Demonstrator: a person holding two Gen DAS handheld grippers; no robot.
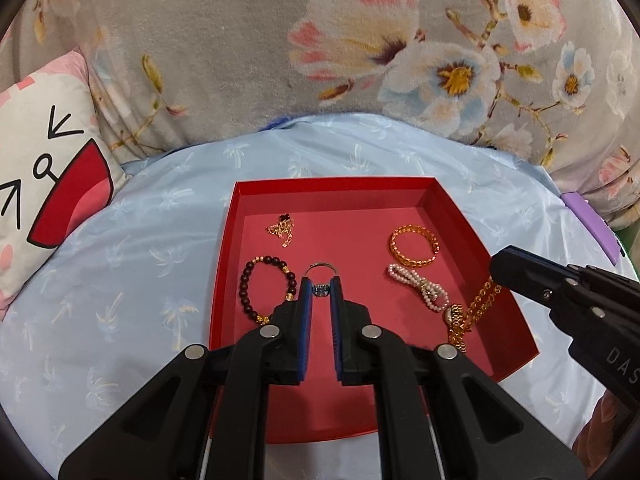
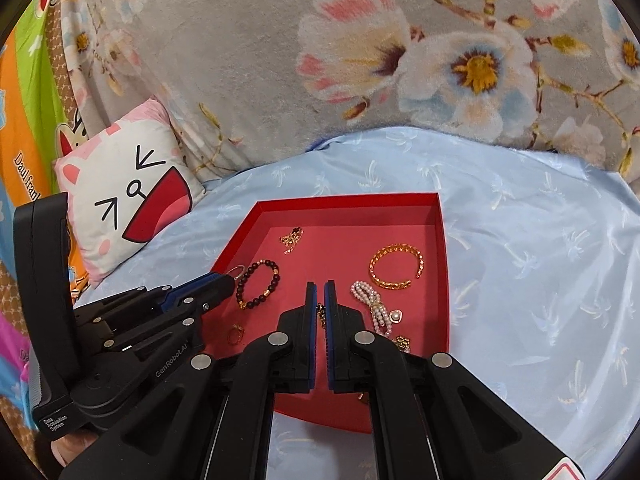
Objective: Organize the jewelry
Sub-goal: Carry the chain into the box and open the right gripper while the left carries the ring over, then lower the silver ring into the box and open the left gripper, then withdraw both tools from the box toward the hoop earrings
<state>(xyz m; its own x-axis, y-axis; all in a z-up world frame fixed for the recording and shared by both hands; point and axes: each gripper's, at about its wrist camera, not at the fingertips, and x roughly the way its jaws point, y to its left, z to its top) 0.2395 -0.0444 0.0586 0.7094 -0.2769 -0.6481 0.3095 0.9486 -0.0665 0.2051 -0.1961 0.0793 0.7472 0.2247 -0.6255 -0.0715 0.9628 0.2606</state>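
The left gripper (image 1: 320, 289) pinches a silver ring (image 1: 319, 271) at its fingers' tips, over the red tray (image 1: 448, 204). The right gripper (image 2: 320, 292) has its fingers nearly closed on a gold chain (image 2: 321, 314); a pearl bracelet (image 2: 374, 304) lies just right of them.

Your left gripper (image 1: 320, 289) pinches a silver ring (image 1: 320, 270) by its blue stone over the red tray (image 1: 436, 204). Left of those tips lies a dark bead bracelet (image 1: 266, 290). Your right gripper (image 2: 319, 294) clamps a gold chain (image 2: 321, 314); right of it lie a pearl strand (image 2: 374, 306) and gold cuff (image 2: 396, 266).
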